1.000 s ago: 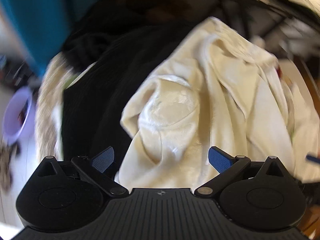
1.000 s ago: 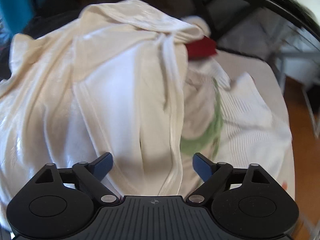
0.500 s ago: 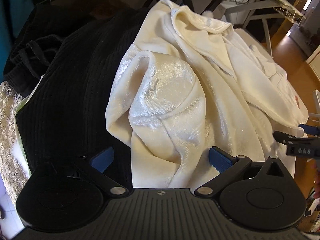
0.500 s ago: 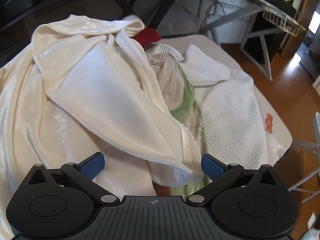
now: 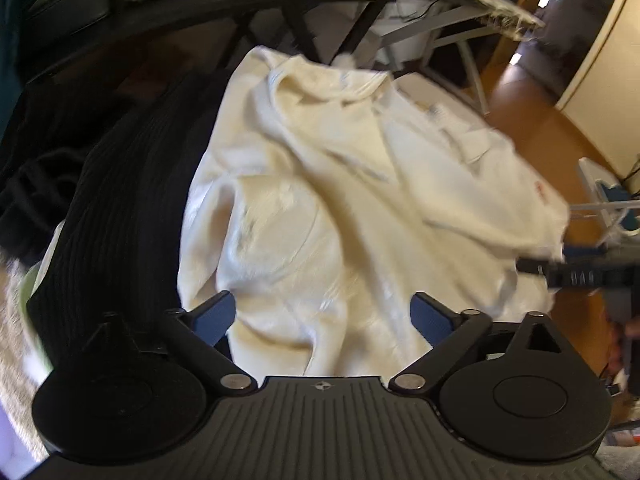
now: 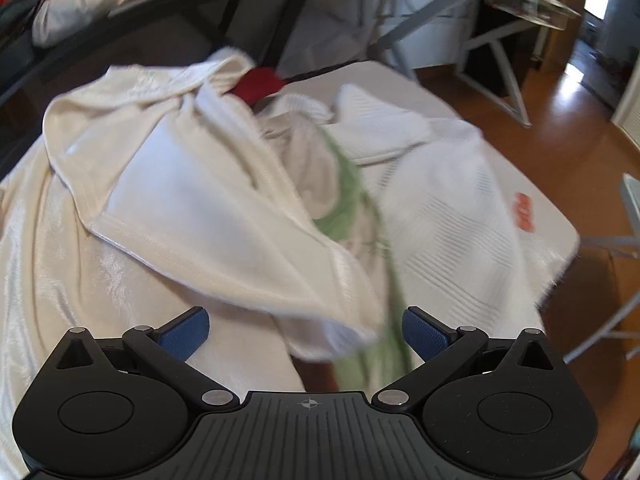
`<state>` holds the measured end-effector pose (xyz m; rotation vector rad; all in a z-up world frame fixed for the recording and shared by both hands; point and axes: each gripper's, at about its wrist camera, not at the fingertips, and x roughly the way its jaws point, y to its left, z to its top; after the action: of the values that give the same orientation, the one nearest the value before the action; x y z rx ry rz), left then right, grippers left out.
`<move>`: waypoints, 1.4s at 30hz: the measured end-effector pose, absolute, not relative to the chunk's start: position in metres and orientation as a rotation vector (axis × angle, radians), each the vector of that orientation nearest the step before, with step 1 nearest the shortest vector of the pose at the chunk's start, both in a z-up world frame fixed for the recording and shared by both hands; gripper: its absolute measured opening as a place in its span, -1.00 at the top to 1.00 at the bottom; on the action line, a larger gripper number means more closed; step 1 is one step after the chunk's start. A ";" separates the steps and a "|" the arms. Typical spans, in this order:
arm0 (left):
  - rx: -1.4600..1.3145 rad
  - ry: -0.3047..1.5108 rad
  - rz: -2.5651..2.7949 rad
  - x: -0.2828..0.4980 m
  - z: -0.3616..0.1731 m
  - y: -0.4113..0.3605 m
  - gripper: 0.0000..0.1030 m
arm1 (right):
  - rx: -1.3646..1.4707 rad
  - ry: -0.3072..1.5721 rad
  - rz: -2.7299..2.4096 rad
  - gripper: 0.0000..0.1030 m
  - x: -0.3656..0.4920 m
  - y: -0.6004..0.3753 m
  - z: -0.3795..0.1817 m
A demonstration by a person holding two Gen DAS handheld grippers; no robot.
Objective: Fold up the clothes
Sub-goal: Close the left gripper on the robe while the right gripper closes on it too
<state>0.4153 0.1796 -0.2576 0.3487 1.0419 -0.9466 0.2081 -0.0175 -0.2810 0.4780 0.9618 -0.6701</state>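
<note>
A cream velvety garment (image 5: 320, 208) lies crumpled on top of the clothes pile, also in the right wrist view (image 6: 168, 208). My left gripper (image 5: 322, 318) is open and empty just above its near folds. My right gripper (image 6: 306, 330) is open and empty over the garment's turned-back hem (image 6: 320, 300). The right gripper also shows at the right edge of the left wrist view (image 5: 576, 276). A black ribbed garment (image 5: 112, 220) lies left of the cream one.
A green cloth (image 6: 344, 200), a red item (image 6: 258, 84) and a white textured cloth (image 6: 452, 216) lie on the white table (image 6: 560, 224). A dark table's legs (image 5: 296, 32) stand behind. Wooden floor (image 6: 580, 136) is to the right.
Both grippers have drawn back and risen from the pile, so more of the table and room shows. Both stay open and empty.
</note>
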 end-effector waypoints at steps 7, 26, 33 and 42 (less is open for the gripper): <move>0.249 1.100 -0.907 0.435 -0.268 0.170 -0.50 | 0.480 0.974 -0.757 -0.92 0.147 0.008 -0.282; 0.246 1.074 -0.885 0.425 -0.248 0.191 0.67 | 0.708 1.006 -0.594 -0.92 0.150 0.053 -0.307; 0.222 1.081 -0.790 0.434 -0.258 0.186 -0.23 | 0.663 1.041 -0.597 -0.94 0.137 0.068 -0.303; 0.351 1.083 -0.872 0.408 -0.274 0.154 -0.36 | 0.548 1.099 -0.595 -0.94 0.135 0.074 -0.307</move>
<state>0.4081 0.1541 -0.2743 0.3515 1.0829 -0.8722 0.1355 0.0739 -0.3074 0.5485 1.0986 -0.5953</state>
